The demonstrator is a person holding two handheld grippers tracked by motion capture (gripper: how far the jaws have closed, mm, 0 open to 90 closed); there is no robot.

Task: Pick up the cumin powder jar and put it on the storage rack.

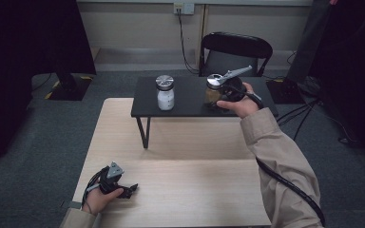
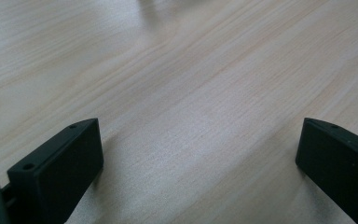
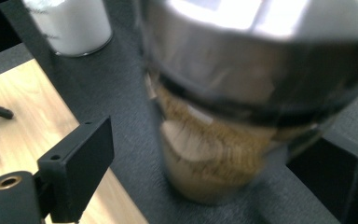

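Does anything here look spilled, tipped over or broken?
Nothing stands out. Both jars, the white-filled jar and the brown-filled jar, stand upright with lids on, on the black shelf. No spill shows on the wooden table.
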